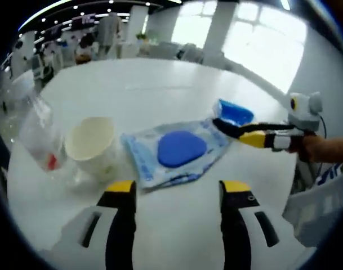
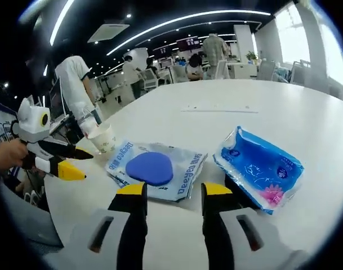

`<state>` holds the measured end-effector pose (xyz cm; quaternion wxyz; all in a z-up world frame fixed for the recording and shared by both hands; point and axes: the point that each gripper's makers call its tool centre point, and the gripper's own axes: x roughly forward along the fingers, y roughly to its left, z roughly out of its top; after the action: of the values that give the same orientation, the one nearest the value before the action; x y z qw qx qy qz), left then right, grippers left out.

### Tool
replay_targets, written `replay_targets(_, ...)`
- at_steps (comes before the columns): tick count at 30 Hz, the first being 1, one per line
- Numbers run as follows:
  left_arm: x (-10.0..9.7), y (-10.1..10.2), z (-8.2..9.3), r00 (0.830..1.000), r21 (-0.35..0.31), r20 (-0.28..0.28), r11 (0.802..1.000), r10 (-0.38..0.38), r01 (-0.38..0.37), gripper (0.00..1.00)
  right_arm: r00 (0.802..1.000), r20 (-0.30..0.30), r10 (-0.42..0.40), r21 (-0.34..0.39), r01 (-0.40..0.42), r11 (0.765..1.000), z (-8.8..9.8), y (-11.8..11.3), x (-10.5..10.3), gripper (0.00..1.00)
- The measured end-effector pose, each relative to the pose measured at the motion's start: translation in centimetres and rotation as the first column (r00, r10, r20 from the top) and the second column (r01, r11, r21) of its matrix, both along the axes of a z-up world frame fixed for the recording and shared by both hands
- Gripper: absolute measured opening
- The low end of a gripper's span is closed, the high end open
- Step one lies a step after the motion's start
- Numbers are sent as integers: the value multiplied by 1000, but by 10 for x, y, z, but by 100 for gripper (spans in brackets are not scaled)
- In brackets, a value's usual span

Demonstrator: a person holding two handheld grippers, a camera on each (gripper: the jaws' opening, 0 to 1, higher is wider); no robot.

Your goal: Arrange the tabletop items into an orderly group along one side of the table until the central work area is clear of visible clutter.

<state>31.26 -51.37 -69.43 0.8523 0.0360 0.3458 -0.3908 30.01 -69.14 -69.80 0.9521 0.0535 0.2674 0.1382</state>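
Both my left tongs and right tongs gape wide and empty, nothing grouped yet: paper cup, flat wipes pack and blue tissue pack lie scattered ahead.

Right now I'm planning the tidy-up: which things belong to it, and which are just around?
To arrange:
paper cup
clear plastic bottle
flat wipes pack with blue lid
blue tissue pack

Just around:
strip lying farther across the table
people and chairs beyond

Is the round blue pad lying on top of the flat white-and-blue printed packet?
Yes, in the right gripper view the round blue pad rests on the flat white-and-blue printed packet, whose edges show all around it.
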Motion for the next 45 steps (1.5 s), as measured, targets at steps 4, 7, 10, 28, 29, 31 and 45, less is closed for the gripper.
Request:
replay_targets(4,-5,-2,16,998,-21,56,1000,-22,23,68,999,17,34,-39,-33,999,9,-2,-3,41)
replay_targets(7,-8,-2,26,996,-40,79,999,-27,30,70,998,30,51,-61,-49,997,15,-4,-4,43)
replay_targets(10,-10,1,37,994,-56,106,998,-22,28,75,997,36,68,-74,-65,995,21,-6,-3,46)
replay_targets(28,-45,42,59,977,-35,211,998,-38,46,88,991,21,132,-183,-126,975,36,-44,24,65)
replay_targets(29,-46,44,60,977,-37,212,999,-31,40,90,991,18,133,-187,-127,974,36,-46,25,66)
replay_targets(31,-50,45,64,975,-62,219,997,-22,37,93,991,13,136,-207,-130,970,36,-53,28,69)
replay_targets(45,-76,70,70,969,-79,246,997,-1,21,100,975,-20,221,-346,-214,913,31,-86,44,81)
